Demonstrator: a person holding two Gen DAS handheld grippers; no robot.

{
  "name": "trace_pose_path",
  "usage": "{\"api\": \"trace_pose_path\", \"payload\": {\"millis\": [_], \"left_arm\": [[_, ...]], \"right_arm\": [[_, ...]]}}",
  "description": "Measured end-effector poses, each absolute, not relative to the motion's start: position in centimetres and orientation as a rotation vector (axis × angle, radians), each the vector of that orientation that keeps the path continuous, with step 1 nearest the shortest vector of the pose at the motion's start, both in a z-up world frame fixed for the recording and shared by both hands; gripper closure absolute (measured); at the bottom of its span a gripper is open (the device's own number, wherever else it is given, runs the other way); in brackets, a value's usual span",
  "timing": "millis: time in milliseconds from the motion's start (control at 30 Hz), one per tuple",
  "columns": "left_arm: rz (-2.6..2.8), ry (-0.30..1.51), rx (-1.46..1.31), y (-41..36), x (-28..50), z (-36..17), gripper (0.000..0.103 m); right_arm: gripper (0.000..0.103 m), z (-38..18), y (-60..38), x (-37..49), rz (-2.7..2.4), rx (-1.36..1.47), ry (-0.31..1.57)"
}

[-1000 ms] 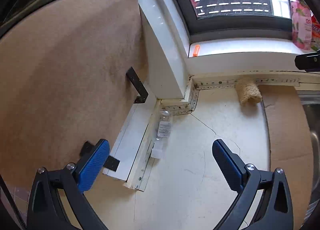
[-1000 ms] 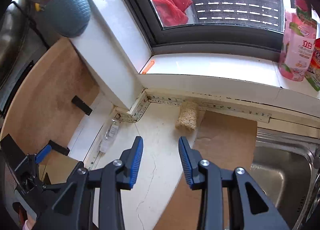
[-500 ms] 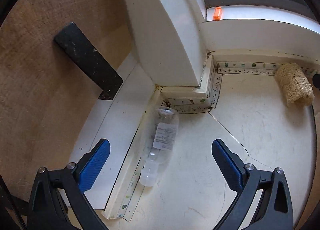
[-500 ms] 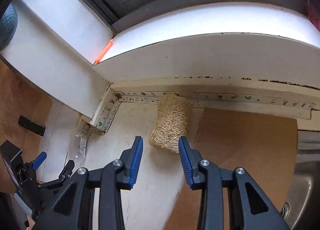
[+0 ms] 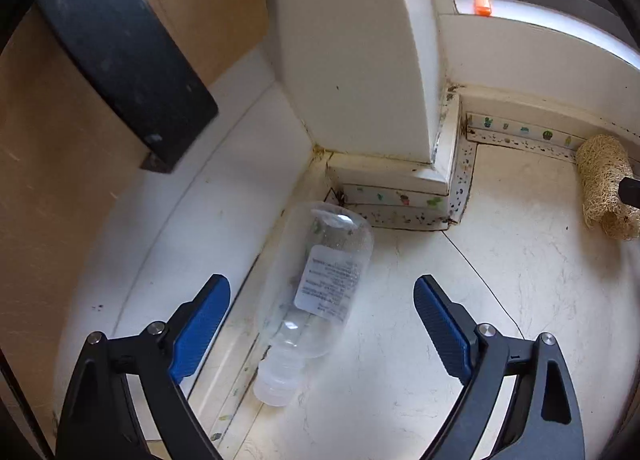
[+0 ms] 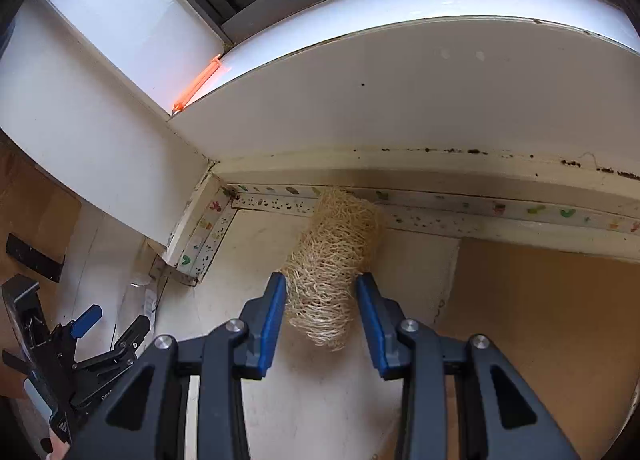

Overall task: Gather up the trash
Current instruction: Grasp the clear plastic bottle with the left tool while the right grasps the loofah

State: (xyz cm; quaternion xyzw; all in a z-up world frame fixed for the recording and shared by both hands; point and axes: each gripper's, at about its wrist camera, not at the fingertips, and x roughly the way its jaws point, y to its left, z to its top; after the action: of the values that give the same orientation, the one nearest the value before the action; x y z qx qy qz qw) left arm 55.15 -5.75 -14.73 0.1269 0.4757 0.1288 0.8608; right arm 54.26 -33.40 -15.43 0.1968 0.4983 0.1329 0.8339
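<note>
Both grippers pointed steeply down at the pale countertop (image 5: 520, 300), each lined up over its own piece of rubbish, which suggested a two-handed pickup.

The clear plastic bottle (image 5: 320, 284) lay on its side, its cap end nearest the camera and its base at the far corner where the white pillar (image 5: 360, 59) met the counter. It rested along the edge strip at the left, probably rolled there and stopped by the raised lip. The left gripper (image 5: 322, 324) straddled it: the left pad sat over the strip and the right pad well out on the counter. The jaws were closing, with the bottle between them, but neither pad touched it yet (a clear gap showed on both sides).

The loofah scrubber (image 6: 332, 272) lay on the counter with its far end against the decorated trim below the windowsill (image 6: 400, 79), likely left there beside the sink area. The right gripper (image 6: 320, 300) stood half open around its near end, one pad on each side. The fibres seemed to brush the left pad, yet I could not tell whether either pad was really pressing; the loofah looked uncompressed, so I judged it not gripped. A brown board (image 6: 540, 320) lay just right of it.
</note>
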Motion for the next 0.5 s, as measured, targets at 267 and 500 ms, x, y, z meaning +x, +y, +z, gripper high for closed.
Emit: {"api": "trace_pose_path", "payload": {"millis": [267,500], "left_arm": [[0.27,1.036,0.23,-5.2,55.8,-16.5,0.017],[0.294,1.032,0.241,-4.8,55.8,-17.0,0.019]], "right_arm": [[0.065,-15.6,-33.5,54.6,0.293,0.449,1.061],[0.063,-16.3,-33.4,55.0,0.315,0.507,1.065]]}}
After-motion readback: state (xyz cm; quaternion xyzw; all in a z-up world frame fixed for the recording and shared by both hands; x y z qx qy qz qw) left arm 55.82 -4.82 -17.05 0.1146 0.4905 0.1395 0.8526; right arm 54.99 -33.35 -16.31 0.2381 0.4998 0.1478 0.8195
